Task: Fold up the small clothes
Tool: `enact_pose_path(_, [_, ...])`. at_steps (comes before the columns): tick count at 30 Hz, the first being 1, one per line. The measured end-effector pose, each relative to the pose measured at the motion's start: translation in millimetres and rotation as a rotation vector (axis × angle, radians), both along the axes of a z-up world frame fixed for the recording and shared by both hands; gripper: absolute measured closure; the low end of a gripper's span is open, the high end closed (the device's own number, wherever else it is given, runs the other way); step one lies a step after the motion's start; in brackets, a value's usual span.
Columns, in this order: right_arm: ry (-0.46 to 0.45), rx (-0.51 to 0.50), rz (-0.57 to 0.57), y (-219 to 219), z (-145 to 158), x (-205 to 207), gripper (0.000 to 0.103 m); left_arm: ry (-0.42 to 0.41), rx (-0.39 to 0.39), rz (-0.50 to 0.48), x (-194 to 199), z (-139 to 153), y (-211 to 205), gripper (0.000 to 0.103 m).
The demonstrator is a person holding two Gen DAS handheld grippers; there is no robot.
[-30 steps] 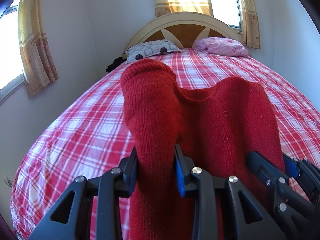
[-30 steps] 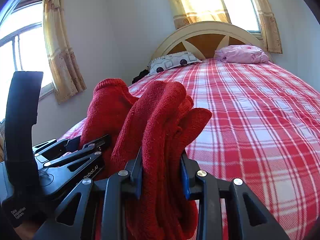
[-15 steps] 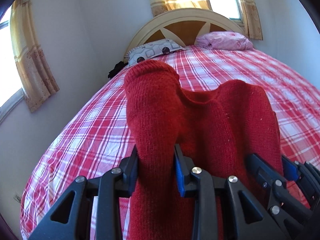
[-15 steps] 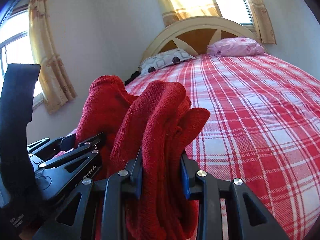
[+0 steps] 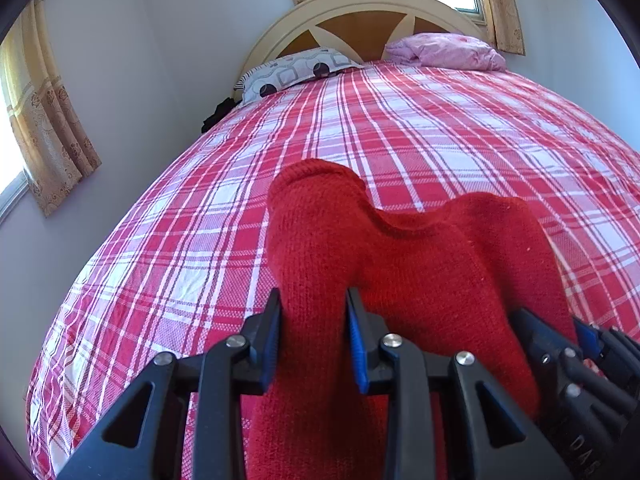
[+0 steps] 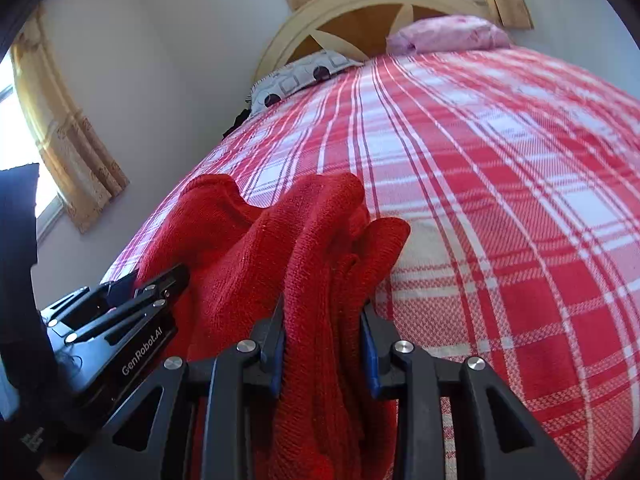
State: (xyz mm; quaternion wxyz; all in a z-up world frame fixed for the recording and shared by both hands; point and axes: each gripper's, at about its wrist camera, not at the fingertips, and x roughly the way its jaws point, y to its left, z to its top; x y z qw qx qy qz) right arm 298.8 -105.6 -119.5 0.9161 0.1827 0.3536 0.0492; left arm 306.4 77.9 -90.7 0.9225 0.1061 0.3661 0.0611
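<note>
A red knitted garment [image 5: 400, 256] is held up over the plaid bed between both grippers. My left gripper [image 5: 314, 308] is shut on its left edge, which sticks up as a rounded hump past the blue pads. In the right wrist view my right gripper [image 6: 324, 312] is shut on a bunched, multi-layer fold of the same red knitted garment [image 6: 248, 256]. The right gripper [image 5: 560, 328] shows at the lower right of the left wrist view, the left gripper [image 6: 160, 280] at the lower left of the right wrist view. The garment's lower part is hidden below both frames.
The bed, under a red and white plaid bedspread [image 5: 420, 128], fills the view ahead. A patterned pillow [image 5: 296, 72] and a pink pillow [image 5: 444, 52] lie by the cream headboard [image 5: 360, 4]. A dark item [image 5: 216, 114] sits at the bed's left edge. Walls and curtained windows surround it.
Both grippers have sunk toward the bed and tipped downward with the garment still gripped; the bedspread now fills more of each view and the headboard sits higher.
</note>
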Motion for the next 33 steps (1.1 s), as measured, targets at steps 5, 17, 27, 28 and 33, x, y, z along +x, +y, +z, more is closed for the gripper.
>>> enact_pose_path(5, [0.041,0.052,-0.004,-6.2,-9.7,6.0,0.07,0.029,0.008,0.001,8.1,-10.6,0.8,0.068])
enact_pose_path(17, [0.067,0.076,0.012,-15.8,-10.1,-1.9,0.064,0.047,-0.087,0.095,-16.1,-7.4,36.8,0.019])
enact_pose_path(27, [-0.157,-0.248,0.011,11.9,55.3,-36.0,0.062,0.012,-0.171,0.159,-63.4,10.7,52.1,0.018])
enact_pose_path(28, [-0.151,-0.24,0.059,17.7,60.3,-22.9,0.062,0.015,-0.185,0.162,-64.5,9.4,52.4,0.018])
enact_pose_path(33, [-0.021,-0.179,0.242,32.3,38.1,41.5,0.062,0.052,-0.195,0.162,-57.9,0.5,45.9,0.018])
